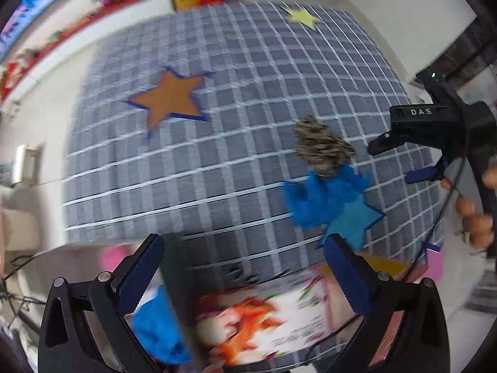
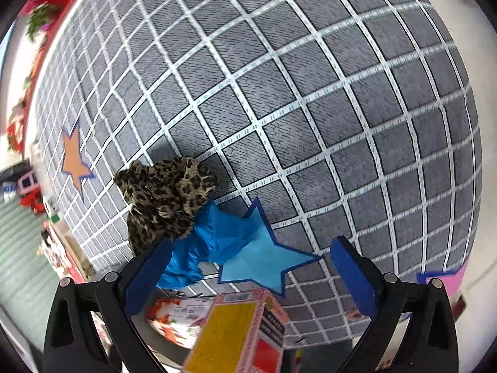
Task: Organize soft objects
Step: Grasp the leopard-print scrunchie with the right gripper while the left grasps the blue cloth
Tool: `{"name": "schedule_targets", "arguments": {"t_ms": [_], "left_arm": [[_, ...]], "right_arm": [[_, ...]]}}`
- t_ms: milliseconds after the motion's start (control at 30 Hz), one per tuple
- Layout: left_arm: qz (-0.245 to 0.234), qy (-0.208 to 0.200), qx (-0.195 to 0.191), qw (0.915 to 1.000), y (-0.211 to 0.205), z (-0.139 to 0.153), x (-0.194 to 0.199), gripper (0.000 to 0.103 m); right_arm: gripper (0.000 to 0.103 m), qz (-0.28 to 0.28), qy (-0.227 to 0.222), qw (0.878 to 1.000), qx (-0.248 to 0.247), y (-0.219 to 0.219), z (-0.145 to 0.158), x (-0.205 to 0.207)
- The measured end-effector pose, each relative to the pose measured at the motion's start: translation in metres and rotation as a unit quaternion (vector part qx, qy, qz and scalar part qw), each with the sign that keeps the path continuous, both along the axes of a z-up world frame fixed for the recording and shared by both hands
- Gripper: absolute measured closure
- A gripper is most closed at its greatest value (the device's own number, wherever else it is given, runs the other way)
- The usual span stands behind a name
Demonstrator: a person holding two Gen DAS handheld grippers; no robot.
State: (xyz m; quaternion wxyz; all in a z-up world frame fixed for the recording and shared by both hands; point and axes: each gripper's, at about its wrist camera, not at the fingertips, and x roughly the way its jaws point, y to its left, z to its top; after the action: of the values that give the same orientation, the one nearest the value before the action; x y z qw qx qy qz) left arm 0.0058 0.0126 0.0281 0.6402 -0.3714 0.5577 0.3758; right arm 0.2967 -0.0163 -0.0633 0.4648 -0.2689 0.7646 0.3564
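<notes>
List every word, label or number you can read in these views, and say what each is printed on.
"DAS": white letters on the black body of the right gripper, seen from the left wrist view.
Pink box: print on its yellow panel and side is too small to read.
Flowered pack: text is blurred, unreadable.

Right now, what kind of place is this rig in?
Probably a staged data-collection setup in a room, not a lived-in home. A grid-patterned grey mat carries paper star markers such as the orange star and blue star, and soft props, a leopard cloth and blue cloth, lie beside them.
</notes>
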Motion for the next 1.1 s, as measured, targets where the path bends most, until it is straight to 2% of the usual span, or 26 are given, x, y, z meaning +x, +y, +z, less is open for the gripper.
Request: {"name": "schedule_targets", "arguments": {"t_ms": [100, 200, 300, 500, 867, 900, 933, 1000, 1067, 1100], "left_arm": [[-0.017, -0.002, -0.044, 0.9989, 0.009, -0.032, 0.022, 0.0], [-0.023, 0.002, -0.077, 0.9967, 0.012, -0.058, 0.034, 0.0], [-0.019, 0.0, -0.101, 0.9947, 0.011, -0.077, 0.04, 0.0], [0.0, 0.019, -0.104, 0.9944, 0.007, -0.085, 0.032, 0.0], [0.012, 0.036, -0.101, 0.9941, 0.016, -0.086, 0.003, 0.0], [0.011, 0.036, -0.101, 0.9941, 0.018, -0.087, 0.0, 0.0], [0.01, 0.037, -0.101, 0.9941, 0.019, -0.087, -0.001, 0.0], [0.007, 0.039, -0.1, 0.9942, 0.02, -0.087, -0.001, 0.0], [0.005, 0.039, -0.1, 0.9942, 0.023, -0.088, 0.002, 0.0], [0.004, 0.039, -0.101, 0.9941, 0.024, -0.089, 0.002, 0.0]], "right_arm": [[0.0, 0.022, 0.01, 0.999, 0.031, 0.001, 0.0, -0.009], [0.0, 0.053, 0.008, 0.996, 0.066, 0.029, 0.012, -0.02], [0.0, 0.078, 0.005, 0.994, 0.076, 0.046, 0.011, -0.031], [0.0, 0.128, 0.013, 0.989, 0.066, 0.073, -0.014, -0.066], [0.002, 0.178, -0.009, 0.982, 0.061, 0.086, -0.029, -0.091], [0.005, 0.18, -0.012, 0.982, 0.06, 0.086, -0.029, -0.09], [0.015, 0.181, -0.013, 0.982, 0.059, 0.087, -0.031, -0.095], [0.027, 0.186, -0.021, 0.981, 0.058, 0.089, -0.033, -0.099], [0.059, 0.193, -0.021, 0.979, 0.067, 0.09, -0.029, -0.1], [0.064, 0.193, -0.011, 0.979, 0.069, 0.089, -0.028, -0.1]]}}
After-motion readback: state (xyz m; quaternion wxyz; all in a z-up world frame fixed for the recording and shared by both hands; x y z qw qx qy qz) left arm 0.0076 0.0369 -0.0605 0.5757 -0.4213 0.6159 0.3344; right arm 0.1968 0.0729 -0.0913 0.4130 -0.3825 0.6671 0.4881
